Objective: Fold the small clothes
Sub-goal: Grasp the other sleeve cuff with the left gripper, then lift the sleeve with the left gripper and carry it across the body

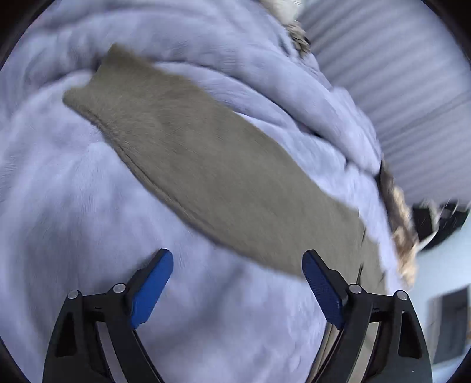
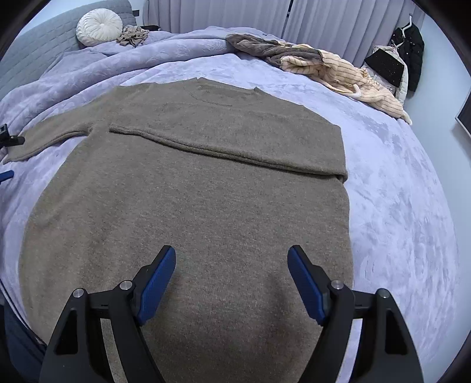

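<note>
A brown knit sweater (image 2: 188, 206) lies flat on the lavender bedspread (image 2: 397, 191), neck at the far end. One sleeve is folded across the chest (image 2: 235, 147). The other sleeve (image 2: 44, 138) stretches out to the left. My right gripper (image 2: 232, 250) hovers open over the sweater's lower half, with nothing between its fingers. In the blurred left wrist view the outstretched sleeve (image 1: 206, 156) runs diagonally across the bedspread (image 1: 88, 221). My left gripper (image 1: 237, 254) is open just short of it, its right finger at the sleeve's near edge. A blue pad (image 2: 6, 175) of it shows at the right wrist view's left edge.
A round white cushion (image 2: 98, 26) leans on the grey headboard (image 2: 38, 47), with a small beige garment (image 2: 132, 35) beside it. A pile of cream striped and grey-brown clothes (image 2: 338, 67) lies on the bed's far right. Curtains (image 2: 235, 14) and a hanging black coat (image 2: 410, 47) stand behind.
</note>
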`<state>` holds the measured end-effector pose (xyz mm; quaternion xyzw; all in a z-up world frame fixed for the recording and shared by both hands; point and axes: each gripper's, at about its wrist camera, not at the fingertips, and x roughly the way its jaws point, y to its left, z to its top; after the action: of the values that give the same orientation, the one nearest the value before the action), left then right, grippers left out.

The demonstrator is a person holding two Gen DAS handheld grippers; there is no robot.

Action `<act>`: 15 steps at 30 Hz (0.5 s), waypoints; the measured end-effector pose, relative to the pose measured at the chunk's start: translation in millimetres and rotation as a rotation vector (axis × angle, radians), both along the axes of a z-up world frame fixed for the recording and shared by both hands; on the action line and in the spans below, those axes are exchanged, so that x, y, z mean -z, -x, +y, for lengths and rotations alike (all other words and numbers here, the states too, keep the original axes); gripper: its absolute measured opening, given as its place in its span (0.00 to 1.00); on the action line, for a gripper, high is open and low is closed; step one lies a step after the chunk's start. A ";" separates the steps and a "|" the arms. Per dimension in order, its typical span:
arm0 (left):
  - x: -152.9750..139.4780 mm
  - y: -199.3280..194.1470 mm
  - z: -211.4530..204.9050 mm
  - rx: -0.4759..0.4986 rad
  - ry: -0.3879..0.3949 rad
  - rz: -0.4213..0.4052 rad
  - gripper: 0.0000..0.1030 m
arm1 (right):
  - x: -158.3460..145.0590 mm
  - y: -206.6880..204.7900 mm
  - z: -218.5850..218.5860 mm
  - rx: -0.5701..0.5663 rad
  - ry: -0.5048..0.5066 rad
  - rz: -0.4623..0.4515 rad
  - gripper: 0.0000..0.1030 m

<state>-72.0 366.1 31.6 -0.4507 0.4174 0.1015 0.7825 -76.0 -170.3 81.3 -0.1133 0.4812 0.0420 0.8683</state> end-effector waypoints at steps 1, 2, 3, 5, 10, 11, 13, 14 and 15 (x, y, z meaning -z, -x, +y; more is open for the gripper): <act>14.8 -3.0 14.5 -0.026 0.063 -0.026 0.87 | 1.5 -0.7 4.2 -0.006 0.007 0.005 0.79; 25.2 -7.1 25.2 -0.047 0.119 -0.070 0.87 | 3.0 -1.5 6.7 -0.011 0.017 0.011 0.79; 30.7 -13.0 30.1 -0.072 0.147 -0.114 0.87 | 4.9 -3.4 12.6 -0.019 0.027 0.021 0.79; 31.9 -21.4 43.0 -0.099 0.175 -0.179 0.87 | 7.6 -2.1 23.4 -0.034 0.040 0.036 0.79; 42.5 -46.2 66.4 -0.094 0.234 -0.252 0.07 | 7.6 -10.3 46.5 -0.062 0.086 0.043 0.79; 43.1 -44.9 67.6 -0.096 0.223 -0.245 0.07 | 6.6 -12.7 50.0 -0.064 0.093 0.042 0.79; 36.9 -36.7 69.4 -0.103 0.141 -0.235 0.07 | 3.9 -19.8 56.5 -0.072 0.100 0.039 0.79; 31.0 -34.3 64.2 -0.095 0.103 -0.239 0.07 | 2.6 -24.8 59.8 -0.078 0.108 0.035 0.79; 25.0 -41.7 61.7 -0.088 0.073 -0.241 0.07 | 2.0 -29.6 62.9 -0.081 0.117 0.031 0.79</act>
<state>-30.3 427.8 6.6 -0.5055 0.3039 0.0655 0.8049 -46.4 -107.5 79.3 -0.1826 0.4912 0.0507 0.8502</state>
